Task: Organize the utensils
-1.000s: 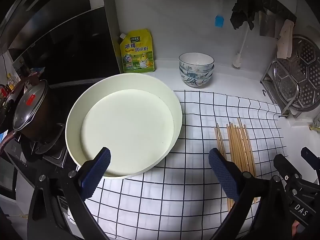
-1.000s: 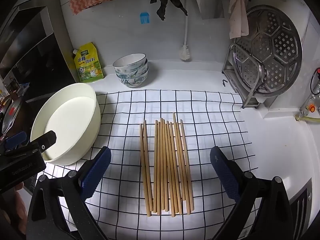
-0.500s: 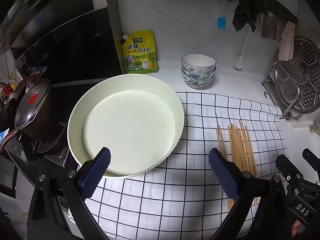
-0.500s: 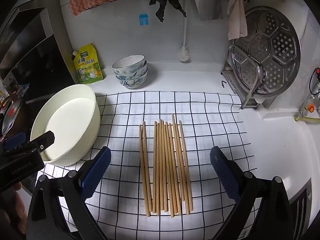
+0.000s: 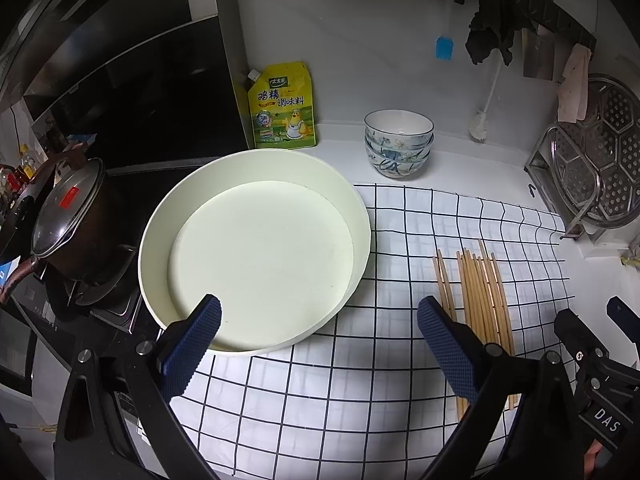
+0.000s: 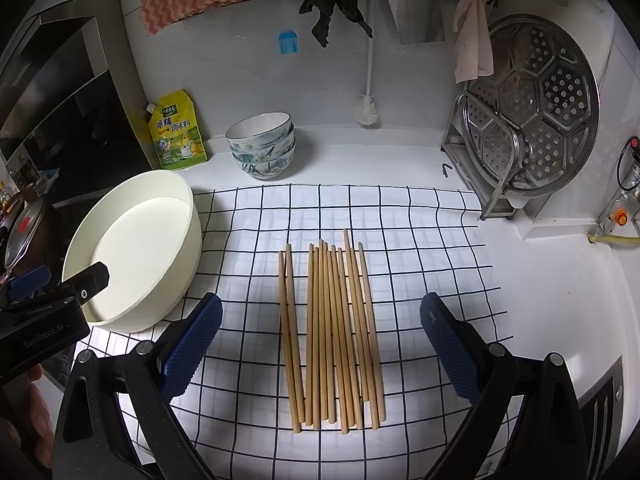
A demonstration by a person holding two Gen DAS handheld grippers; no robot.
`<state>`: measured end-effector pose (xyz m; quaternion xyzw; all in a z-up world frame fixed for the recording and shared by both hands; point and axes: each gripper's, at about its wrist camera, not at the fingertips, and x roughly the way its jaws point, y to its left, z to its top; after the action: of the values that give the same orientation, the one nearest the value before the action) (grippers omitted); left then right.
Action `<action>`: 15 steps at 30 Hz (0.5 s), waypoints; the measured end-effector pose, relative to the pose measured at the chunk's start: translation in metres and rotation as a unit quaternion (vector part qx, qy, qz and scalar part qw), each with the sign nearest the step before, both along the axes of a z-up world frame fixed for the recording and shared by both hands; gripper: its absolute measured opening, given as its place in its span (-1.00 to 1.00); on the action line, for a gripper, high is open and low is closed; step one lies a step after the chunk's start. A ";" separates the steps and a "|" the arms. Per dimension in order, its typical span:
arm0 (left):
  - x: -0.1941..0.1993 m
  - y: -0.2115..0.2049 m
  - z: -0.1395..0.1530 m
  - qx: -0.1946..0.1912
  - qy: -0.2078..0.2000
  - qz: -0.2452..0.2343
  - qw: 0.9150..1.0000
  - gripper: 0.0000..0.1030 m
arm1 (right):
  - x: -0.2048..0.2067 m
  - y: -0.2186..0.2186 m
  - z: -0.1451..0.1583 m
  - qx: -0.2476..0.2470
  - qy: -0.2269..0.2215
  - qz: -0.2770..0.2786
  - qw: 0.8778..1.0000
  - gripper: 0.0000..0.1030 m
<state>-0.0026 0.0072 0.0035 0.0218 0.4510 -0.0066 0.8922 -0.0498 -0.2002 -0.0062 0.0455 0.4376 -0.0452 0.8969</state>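
Both my grippers, the left gripper (image 5: pixel 318 334) and the right gripper (image 6: pixel 320 334), hang empty with fingers wide apart, and over the last second I have only drifted back slightly, so nothing is sorted yet: the chopsticks (image 6: pixel 330 332) remain untouched in a loose row dead ahead of the right one. They lie on a checked cloth (image 6: pixel 420 240), the cream basin (image 6: pixel 132 248) at nine o'clock, stacked bowls (image 6: pixel 262 144) at eleven, a steamer rack (image 6: pixel 532 120) at two, on a white kitchen counter
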 end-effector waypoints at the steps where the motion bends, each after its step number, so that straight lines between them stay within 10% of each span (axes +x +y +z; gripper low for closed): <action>1: 0.000 0.000 0.000 0.000 -0.001 0.000 1.000 0.88 | 0.000 0.000 0.000 0.000 0.000 0.000 1.000 0.84; 15: 0.000 0.000 0.002 0.000 -0.001 0.001 1.000 0.88 | -0.001 0.001 0.001 -0.001 -0.002 0.000 1.000 0.84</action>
<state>-0.0030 0.0075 0.0054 0.0216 0.4503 -0.0053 0.8926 -0.0506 -0.1995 -0.0056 0.0446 0.4361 -0.0453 0.8977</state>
